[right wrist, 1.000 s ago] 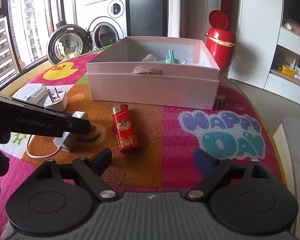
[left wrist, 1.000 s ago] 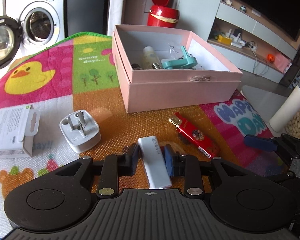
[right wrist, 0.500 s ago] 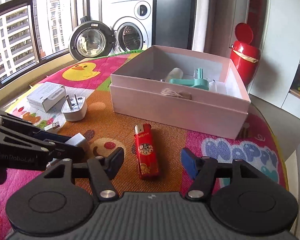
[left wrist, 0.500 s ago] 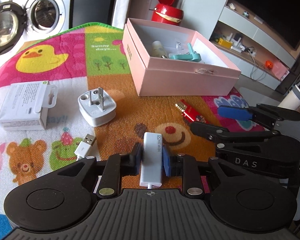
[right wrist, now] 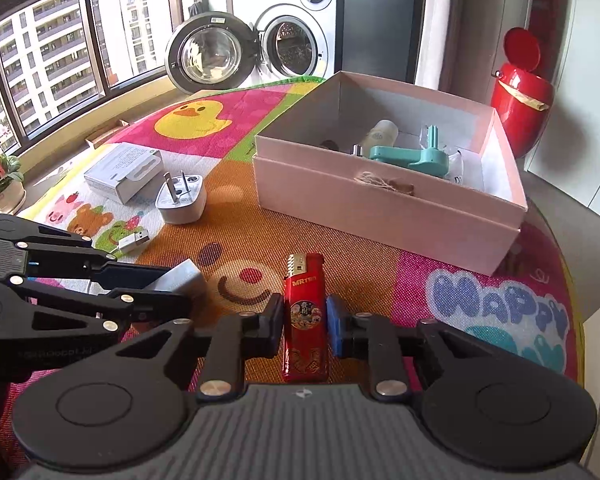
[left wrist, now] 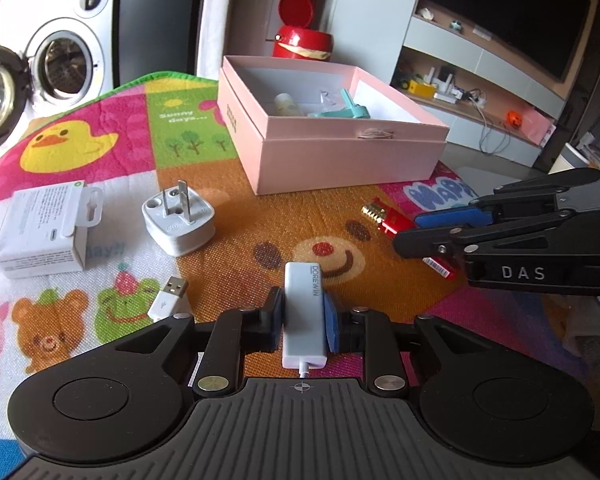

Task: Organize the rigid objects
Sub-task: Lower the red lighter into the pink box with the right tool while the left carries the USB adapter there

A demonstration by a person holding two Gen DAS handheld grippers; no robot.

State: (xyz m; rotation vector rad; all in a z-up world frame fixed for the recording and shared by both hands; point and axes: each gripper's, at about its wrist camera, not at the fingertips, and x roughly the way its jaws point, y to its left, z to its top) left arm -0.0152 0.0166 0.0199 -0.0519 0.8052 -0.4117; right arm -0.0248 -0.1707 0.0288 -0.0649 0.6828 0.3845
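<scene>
My left gripper (left wrist: 303, 322) is shut on a white USB adapter (left wrist: 302, 312) whose cable ends in a USB plug (left wrist: 168, 298) on the mat. My right gripper (right wrist: 303, 326) is shut on a red lighter (right wrist: 304, 316) that lies on the mat. In the left wrist view the right gripper (left wrist: 428, 228) shows at the right over the lighter (left wrist: 388, 218). In the right wrist view the left gripper (right wrist: 168, 288) shows at the left with the adapter (right wrist: 180, 276). A pink open box (left wrist: 340, 160) holds a teal tool (left wrist: 342, 110) and a small bottle (left wrist: 288, 106).
A white travel plug (left wrist: 178, 220) and a white carton (left wrist: 40, 232) lie on the colourful mat (left wrist: 100, 140) at the left. A red bin (left wrist: 302, 40) stands behind the box. A washing machine (right wrist: 284, 44) with its door open is beyond the table.
My right gripper moved down around the red lighter and closed on it. My left gripper drew back a little with the white adapter still in it.
</scene>
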